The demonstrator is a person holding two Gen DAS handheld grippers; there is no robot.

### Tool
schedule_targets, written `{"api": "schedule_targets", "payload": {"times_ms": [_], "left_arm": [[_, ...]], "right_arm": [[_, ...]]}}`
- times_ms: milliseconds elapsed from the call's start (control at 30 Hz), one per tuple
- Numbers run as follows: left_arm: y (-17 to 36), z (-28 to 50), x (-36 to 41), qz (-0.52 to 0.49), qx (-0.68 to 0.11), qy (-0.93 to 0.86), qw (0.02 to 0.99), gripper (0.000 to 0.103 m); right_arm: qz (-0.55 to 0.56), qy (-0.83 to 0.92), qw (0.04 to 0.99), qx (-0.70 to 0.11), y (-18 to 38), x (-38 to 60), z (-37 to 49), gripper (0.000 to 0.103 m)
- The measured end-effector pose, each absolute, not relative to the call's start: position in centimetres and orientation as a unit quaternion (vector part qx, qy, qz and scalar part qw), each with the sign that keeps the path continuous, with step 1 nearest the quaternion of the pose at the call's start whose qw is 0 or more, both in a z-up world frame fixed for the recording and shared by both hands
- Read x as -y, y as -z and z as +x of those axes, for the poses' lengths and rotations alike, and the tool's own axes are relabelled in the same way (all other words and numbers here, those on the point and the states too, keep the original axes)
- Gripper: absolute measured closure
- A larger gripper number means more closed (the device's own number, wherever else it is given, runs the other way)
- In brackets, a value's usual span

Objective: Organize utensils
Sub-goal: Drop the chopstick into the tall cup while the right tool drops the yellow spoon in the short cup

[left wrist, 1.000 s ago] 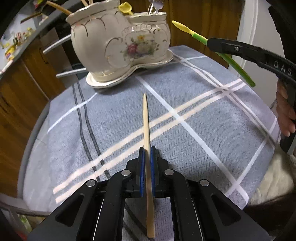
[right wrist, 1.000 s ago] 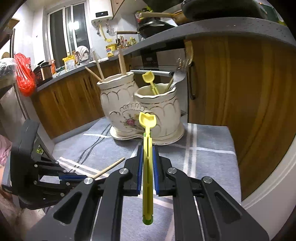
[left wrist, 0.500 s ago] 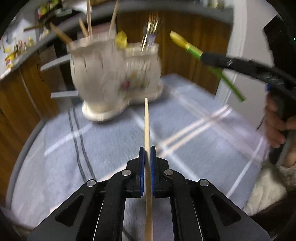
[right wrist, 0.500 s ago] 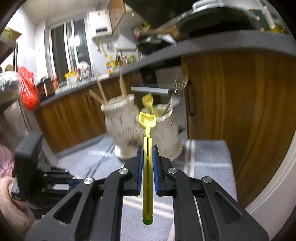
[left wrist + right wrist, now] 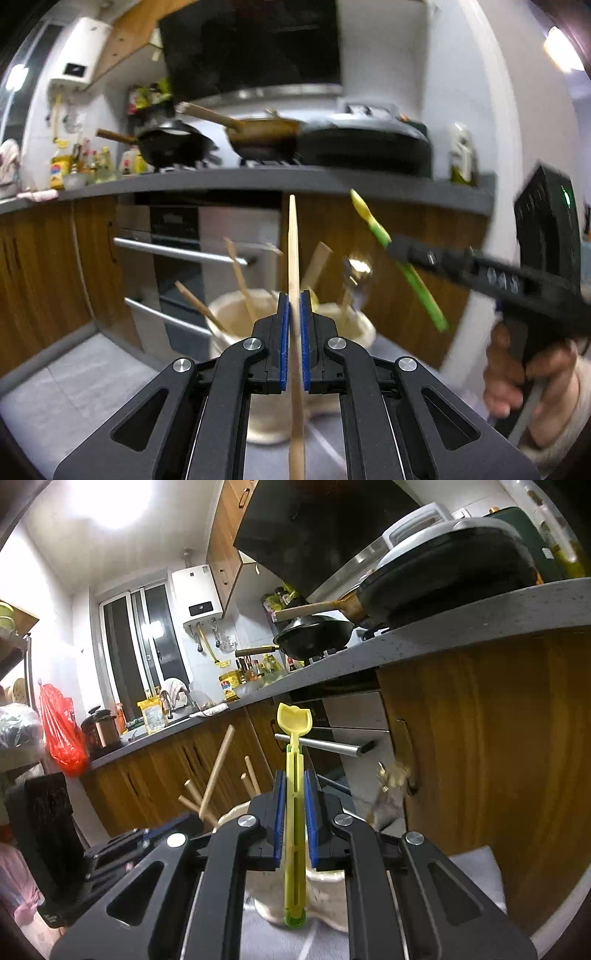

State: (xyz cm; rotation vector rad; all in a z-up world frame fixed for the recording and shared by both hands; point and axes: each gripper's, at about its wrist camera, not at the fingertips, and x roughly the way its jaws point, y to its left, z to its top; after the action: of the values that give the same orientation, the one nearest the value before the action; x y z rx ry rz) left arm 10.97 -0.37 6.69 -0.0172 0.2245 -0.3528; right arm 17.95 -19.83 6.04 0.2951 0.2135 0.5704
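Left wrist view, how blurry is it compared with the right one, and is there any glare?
Left wrist view: the holder and pans are motion-smeared, while the left gripper and its chopstick stay sharp. Right wrist view: mostly crisp, the ceiling light blows out white, and only the fork is smeared.

A ceiling lamp blazes overexposed at the top left of the right wrist view, washing out the wall beside it. The left wrist view is dimmer, with motion blur smearing the ceramic holder and pans. Both fisheye pictures bend straight lines and darken to black at the corners
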Motion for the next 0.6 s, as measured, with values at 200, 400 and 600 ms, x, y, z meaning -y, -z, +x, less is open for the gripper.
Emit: {"api": "schedule_targets", "payload": {"times_ms": [200, 400, 600], "left_arm": [[-8.1, 14.8, -1.8, -0.079, -0.081, 0.181, 0.977, 0.097], [-8.5, 16.5, -1.3, -0.105, -0.046, 0.182, 0.977, 0.097], [-8.9, 16.9, -0.7, -0.107, -0.011, 0.160, 0.981, 0.097]], "right_arm": [[0.169, -0.285, 0.937, -0.111, -5.3, 19.3, 21.7, 0.093], [0.189, -0.294, 0.928, -0.130, -3.9, 18.5, 25.1, 0.093], [0.168, -0.289, 0.934, -0.125, -2.4, 17.4, 25.3, 0.093]]}}
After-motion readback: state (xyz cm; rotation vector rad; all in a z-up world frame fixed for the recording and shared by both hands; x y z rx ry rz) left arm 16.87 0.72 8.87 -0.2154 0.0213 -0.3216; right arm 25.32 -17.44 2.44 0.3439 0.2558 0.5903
